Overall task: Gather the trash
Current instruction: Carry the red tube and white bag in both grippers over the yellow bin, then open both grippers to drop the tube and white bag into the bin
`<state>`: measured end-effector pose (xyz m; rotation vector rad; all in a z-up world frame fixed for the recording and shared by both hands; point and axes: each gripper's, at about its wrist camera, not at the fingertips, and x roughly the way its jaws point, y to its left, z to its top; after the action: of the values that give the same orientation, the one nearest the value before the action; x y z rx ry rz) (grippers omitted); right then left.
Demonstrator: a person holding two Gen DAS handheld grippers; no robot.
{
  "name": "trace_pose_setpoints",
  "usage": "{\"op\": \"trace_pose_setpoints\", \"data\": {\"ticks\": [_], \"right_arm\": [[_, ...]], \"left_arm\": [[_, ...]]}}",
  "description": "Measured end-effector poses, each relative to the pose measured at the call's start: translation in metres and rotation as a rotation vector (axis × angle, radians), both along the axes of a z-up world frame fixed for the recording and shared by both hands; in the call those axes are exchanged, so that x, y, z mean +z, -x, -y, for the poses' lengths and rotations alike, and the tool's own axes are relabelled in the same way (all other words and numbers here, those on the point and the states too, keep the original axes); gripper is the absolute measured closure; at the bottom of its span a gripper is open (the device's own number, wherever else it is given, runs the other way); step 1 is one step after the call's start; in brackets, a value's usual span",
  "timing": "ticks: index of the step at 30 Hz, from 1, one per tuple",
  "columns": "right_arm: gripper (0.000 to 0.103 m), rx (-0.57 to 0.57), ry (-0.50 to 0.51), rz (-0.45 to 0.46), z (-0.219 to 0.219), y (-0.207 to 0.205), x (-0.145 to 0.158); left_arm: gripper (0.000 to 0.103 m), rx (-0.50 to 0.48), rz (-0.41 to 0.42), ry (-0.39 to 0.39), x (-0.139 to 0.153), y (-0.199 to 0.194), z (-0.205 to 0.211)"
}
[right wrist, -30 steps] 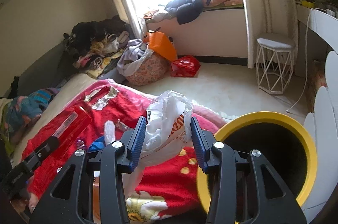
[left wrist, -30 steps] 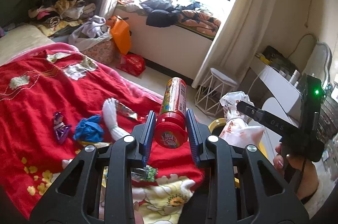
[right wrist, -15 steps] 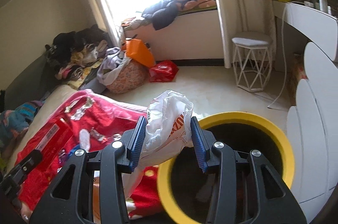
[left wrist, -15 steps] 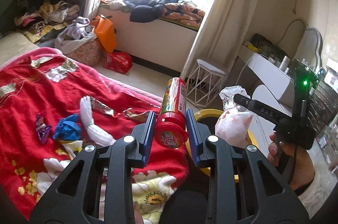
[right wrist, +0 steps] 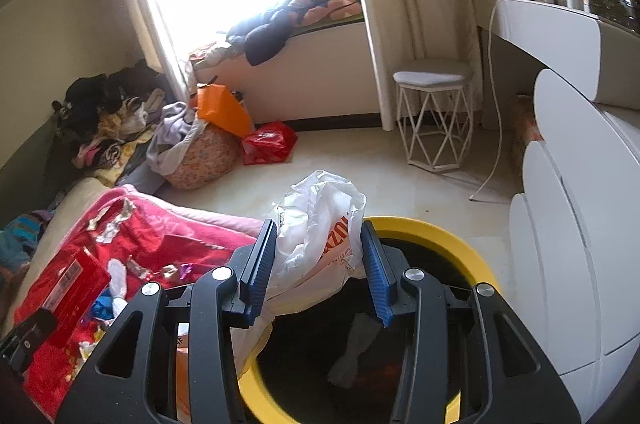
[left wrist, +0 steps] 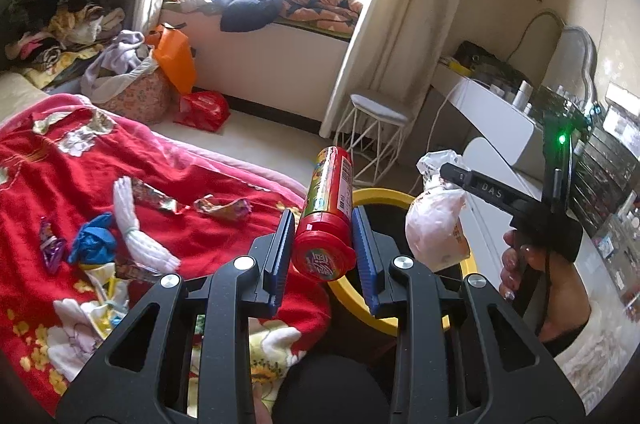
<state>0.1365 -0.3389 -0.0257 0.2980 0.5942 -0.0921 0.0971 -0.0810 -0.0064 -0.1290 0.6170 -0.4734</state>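
Note:
My left gripper (left wrist: 323, 244) is shut on a red snack can (left wrist: 326, 220), held near the bed's edge, just left of the yellow-rimmed bin (left wrist: 380, 195). My right gripper (right wrist: 318, 256) is shut on a crumpled white plastic bag (right wrist: 320, 224), held over the bin's near rim (right wrist: 436, 236); the gripper also shows in the left wrist view (left wrist: 476, 184) with the bag (left wrist: 436, 228). A pale item lies inside the bin (right wrist: 352, 356). Wrappers (left wrist: 222, 206), a blue scrap (left wrist: 92, 240) and a white twisted piece (left wrist: 132, 224) lie on the red blanket (left wrist: 60, 176).
A white wire stool (right wrist: 434, 120) stands on the floor beyond the bin. White drawers (right wrist: 580, 244) and a desk (right wrist: 548, 28) are at the right. A laundry basket (right wrist: 200, 152), an orange bag (right wrist: 222, 110) and a red bag (right wrist: 268, 142) sit by the window seat.
Both grippers have moved right from over the bed toward the bin. The white bag now hangs over the bin's opening, and the can is beside its rim.

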Motion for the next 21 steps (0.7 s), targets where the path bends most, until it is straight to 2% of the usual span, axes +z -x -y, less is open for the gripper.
{"op": "trace_pose_setpoints", "data": {"ticks": [21], "right_arm": [[0.062,-0.061,0.031,-0.083,0.041,-0.002,-0.034]], "left_arm": [[0.079,-0.12,-0.074,-0.064,-0.029,-0.015,0.065]]}}
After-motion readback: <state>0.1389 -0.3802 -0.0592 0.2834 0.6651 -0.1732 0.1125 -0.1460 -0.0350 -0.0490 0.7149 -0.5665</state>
